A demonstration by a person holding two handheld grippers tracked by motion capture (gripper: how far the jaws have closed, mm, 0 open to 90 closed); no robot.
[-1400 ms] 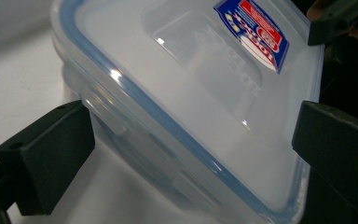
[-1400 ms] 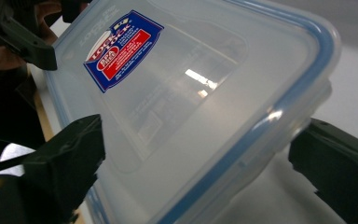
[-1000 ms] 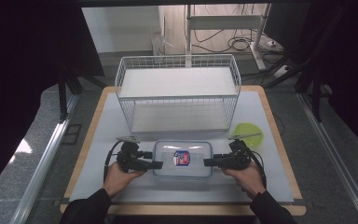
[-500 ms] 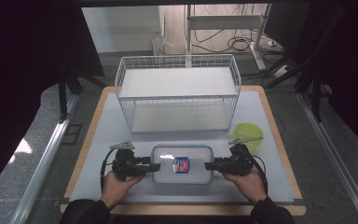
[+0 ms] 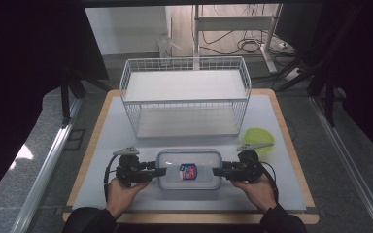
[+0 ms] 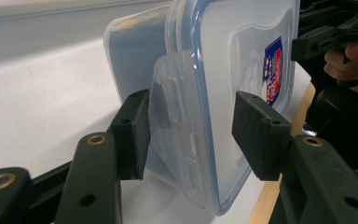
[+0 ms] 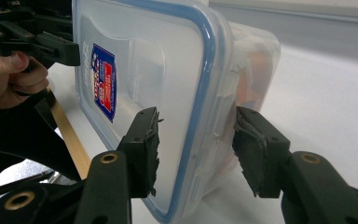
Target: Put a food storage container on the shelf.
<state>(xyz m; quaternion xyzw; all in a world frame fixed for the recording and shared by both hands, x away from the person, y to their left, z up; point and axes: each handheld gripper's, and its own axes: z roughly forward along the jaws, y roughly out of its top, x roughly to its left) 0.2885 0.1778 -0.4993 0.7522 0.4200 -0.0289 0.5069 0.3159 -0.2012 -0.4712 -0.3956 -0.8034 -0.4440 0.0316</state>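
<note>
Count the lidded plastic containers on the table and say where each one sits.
1. The clear container with a blue-rimmed lid sits at the table's near edge, between the left gripper and the right gripper, in front of the wire basket. Nothing seems hidden.

Lidded clear container (image 5: 189, 169), seemingly level

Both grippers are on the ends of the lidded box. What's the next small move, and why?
Probably a short, level lift with both hands together. The left gripper and right gripper each clamp an end of the clear container, one jaw on the blue-rimmed lid and one under the base. The wire basket behind looks like the likely destination, and its rim stands higher than the box.
</note>
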